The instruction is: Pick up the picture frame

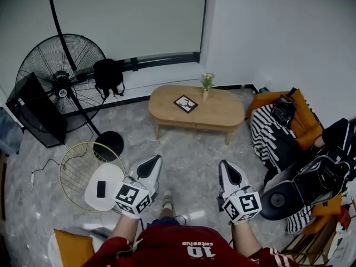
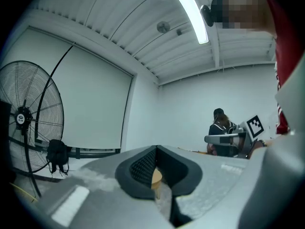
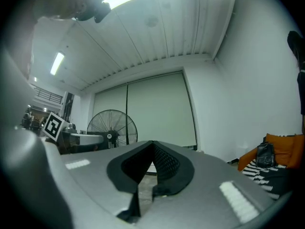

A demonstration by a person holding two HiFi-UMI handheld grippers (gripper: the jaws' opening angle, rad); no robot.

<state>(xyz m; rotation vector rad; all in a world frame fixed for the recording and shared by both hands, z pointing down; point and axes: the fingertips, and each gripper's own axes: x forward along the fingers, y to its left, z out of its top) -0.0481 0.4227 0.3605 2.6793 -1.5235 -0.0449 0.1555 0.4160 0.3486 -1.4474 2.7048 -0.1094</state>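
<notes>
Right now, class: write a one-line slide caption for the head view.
Shut, empty: left gripper and right gripper, short of the frame on the table.

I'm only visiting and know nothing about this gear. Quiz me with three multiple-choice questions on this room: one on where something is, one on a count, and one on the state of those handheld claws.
1. Where is the picture frame?
A. On the floor.
B. Lying flat on the wooden table.
C. Held in a gripper.

2. How many things sit on that table?
A. One.
B. Two.
C. Five.

3. How do the left gripper and right gripper stand?
A. Both shut, holding nothing.
B. Both wide open.
C. Left one shut on the frame.

Answers:
1 B: the head view shows the frame flat on the tabletop, well away from both grippers.
2 B: only the frame and a small vase of flowers are on it.
3 A: each gripper view shows its jaw tips meeting with nothing between them.
</notes>
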